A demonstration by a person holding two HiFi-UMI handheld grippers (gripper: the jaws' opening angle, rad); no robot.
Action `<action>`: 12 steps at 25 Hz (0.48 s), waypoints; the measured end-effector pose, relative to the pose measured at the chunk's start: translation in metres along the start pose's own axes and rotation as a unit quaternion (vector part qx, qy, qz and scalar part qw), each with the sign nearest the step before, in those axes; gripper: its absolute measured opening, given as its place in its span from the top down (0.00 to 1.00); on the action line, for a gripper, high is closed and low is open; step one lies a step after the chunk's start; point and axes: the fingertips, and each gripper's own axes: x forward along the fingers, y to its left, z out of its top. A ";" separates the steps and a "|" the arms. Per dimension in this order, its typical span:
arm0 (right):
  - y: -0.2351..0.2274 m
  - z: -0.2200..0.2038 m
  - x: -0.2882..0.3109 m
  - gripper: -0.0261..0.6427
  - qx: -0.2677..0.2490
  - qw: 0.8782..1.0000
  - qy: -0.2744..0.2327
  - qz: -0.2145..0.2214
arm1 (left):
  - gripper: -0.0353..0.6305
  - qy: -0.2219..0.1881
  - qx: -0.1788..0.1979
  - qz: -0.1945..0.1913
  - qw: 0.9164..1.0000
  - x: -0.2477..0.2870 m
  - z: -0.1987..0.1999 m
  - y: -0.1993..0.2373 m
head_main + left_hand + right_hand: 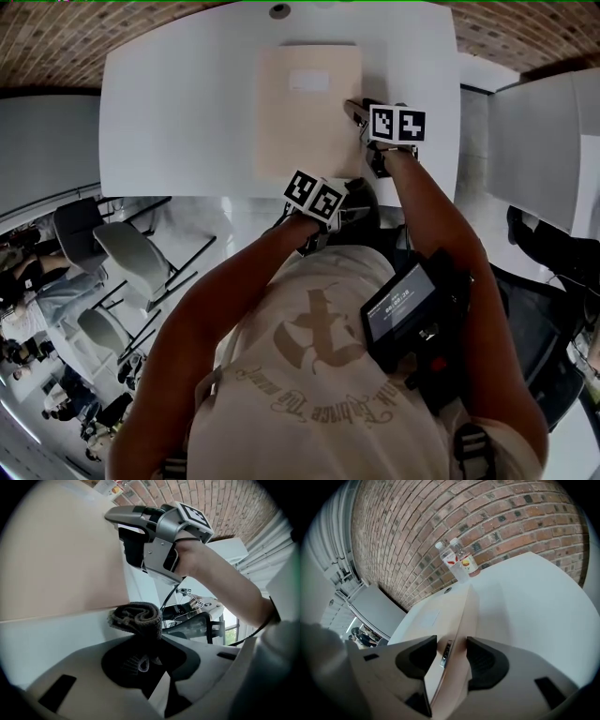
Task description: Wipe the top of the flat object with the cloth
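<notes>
The flat object (307, 112), a pale beige board, lies on the white table (169, 112), and its right edge runs in between the jaws of the right gripper (370, 117). In the right gripper view the jaws of the right gripper (452, 656) stand narrow, one dark pad on each side of that edge, gripping the flat object (440, 611), which stretches straight out ahead of them. Beyond the jaws the table (534, 597) runs on to two clear bottles (457, 559) standing before a brick wall (440, 517)

The cloth (138, 616), dark and rolled into a thick wad, is clamped between the jaws of the left gripper (140, 644) and sticks out past their tips. Its front end sits at the near edge of the flat object (56, 555), over the strip of table (47, 639) just before the jaws. Ahead of it and higher, the right gripper (140, 541) is at the board's far side. In the head view the left gripper (314, 192) sits at the board's near right corner
</notes>
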 end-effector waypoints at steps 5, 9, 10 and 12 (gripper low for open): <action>0.000 0.000 0.000 0.65 0.008 1.000 0.004 0.006 | 0.80 0.009 0.041 0.008 0.999 -0.019 -0.008 -0.012; 0.000 0.002 -0.002 0.65 0.021 1.000 -0.001 0.015 | 0.80 -0.005 0.073 0.021 0.997 -0.044 -0.006 -0.014; 0.000 0.002 -0.002 0.65 0.026 1.000 -0.003 0.018 | 0.80 -0.011 0.084 0.029 0.996 -0.054 -0.004 -0.012; 0.002 0.001 -0.005 0.65 0.031 0.999 -0.007 0.019 | 0.80 -0.031 0.100 0.042 0.994 -0.074 0.001 -0.007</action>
